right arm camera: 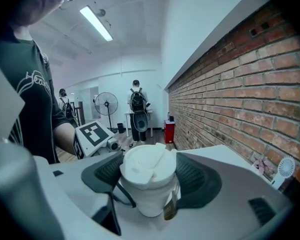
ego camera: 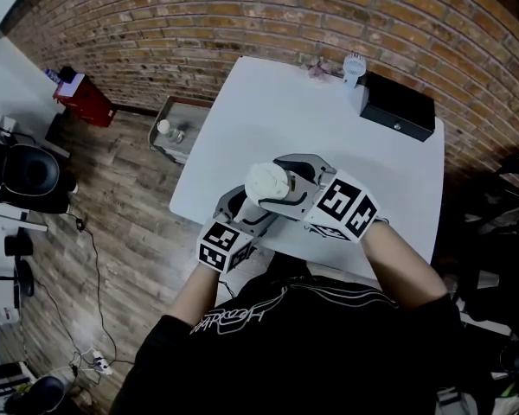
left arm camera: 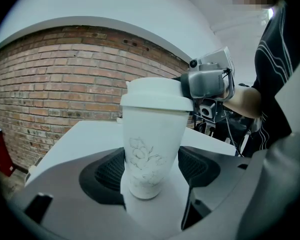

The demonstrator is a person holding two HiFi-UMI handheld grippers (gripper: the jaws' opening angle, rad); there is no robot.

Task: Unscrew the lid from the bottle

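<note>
A white bottle [left arm camera: 152, 154] with a faint flower print is held above the near edge of the white table [ego camera: 329, 137]. My left gripper [left arm camera: 150, 173] is shut on its lower body, both dark pads against the sides. The white lid [right arm camera: 149, 163] sits on top, and my right gripper [right arm camera: 150, 176] is shut on it from the other side. In the head view the lid [ego camera: 266, 181] shows between the left gripper [ego camera: 253, 206] and the right gripper [ego camera: 283, 182]. The bottle's body is hidden there.
A black box [ego camera: 398, 106] and a small white fan [ego camera: 353, 67] stand at the table's far edge by the brick wall. A low cart [ego camera: 175, 132] and a red cabinet [ego camera: 86, 100] are on the floor to the left. A person [right arm camera: 138, 111] stands far back.
</note>
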